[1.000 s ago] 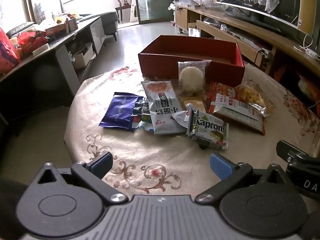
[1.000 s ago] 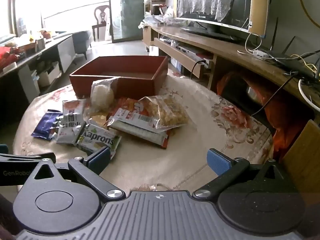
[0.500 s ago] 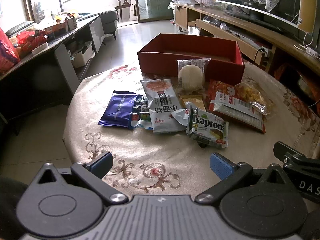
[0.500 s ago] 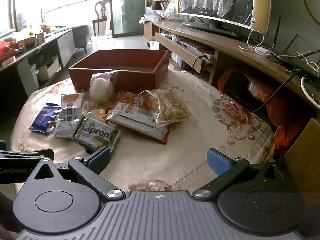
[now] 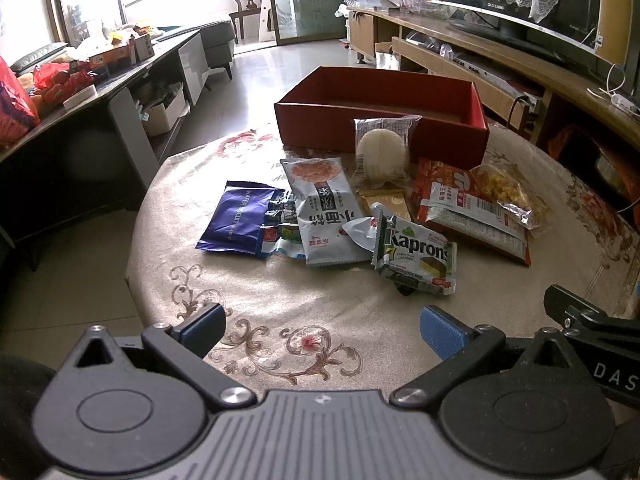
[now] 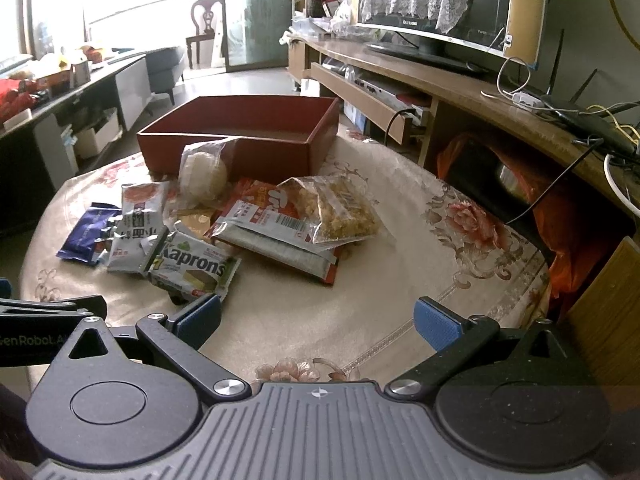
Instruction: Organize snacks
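A pile of snack packets lies mid-table in front of an empty red box (image 5: pixel 384 128) (image 6: pixel 256 152). Among them are a blue wafer packet (image 5: pixel 236 220) (image 6: pixel 86 232), a grey noodle packet (image 5: pixel 326 208) (image 6: pixel 138 220), a green Kaprons packet (image 5: pixel 416 256) (image 6: pixel 196 270), a round white cake in clear wrap (image 5: pixel 382 150) (image 6: pixel 202 174), a red and white packet (image 5: pixel 464 208) (image 6: pixel 276 228) and a clear bag of yellow crisps (image 5: pixel 508 196) (image 6: pixel 340 208). My left gripper (image 5: pixel 322 328) and right gripper (image 6: pixel 316 320) hover open over the table's near edge, holding nothing.
The round table (image 5: pixel 280 304) wears a beige flowered cloth. A TV cabinet (image 6: pixel 460 96) with cables runs along the right; a dark low cabinet (image 5: pixel 100 112) with clutter stands at left. A wooden panel (image 6: pixel 600 320) rises at the table's right edge.
Both grippers have drifted slightly forward toward the snack pile. Their jaws stay open and no packet has moved.
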The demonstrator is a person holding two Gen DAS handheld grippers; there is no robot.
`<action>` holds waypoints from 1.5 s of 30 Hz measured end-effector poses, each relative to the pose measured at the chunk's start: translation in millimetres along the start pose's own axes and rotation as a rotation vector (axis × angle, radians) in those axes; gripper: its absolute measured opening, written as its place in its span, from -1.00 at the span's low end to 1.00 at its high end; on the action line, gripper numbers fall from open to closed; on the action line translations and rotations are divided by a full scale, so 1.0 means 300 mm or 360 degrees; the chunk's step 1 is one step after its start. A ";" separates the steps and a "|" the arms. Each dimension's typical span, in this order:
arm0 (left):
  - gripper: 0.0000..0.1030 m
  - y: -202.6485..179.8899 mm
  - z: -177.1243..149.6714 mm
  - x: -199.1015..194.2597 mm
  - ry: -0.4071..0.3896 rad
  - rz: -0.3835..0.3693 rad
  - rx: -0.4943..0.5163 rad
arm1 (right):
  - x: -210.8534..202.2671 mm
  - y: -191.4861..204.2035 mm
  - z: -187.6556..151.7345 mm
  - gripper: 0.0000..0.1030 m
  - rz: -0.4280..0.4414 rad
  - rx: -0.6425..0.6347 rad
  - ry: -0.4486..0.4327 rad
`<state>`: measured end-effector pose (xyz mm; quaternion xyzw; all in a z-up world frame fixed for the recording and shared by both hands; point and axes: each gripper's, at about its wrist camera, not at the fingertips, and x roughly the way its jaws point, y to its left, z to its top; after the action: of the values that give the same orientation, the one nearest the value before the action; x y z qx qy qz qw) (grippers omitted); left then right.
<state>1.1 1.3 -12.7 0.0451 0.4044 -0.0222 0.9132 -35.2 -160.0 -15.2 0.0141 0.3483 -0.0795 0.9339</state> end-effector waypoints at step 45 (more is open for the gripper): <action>1.00 0.007 -0.017 0.018 0.0021 0.0007 -0.0003 | 0.019 0.003 -0.004 1.00 0.0021 -0.0014 0.0053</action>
<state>1.0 3.8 -19.9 0.0453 0.4105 -0.0195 0.9105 -31.6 -159.7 -19.9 0.0134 0.3639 -0.0716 0.9286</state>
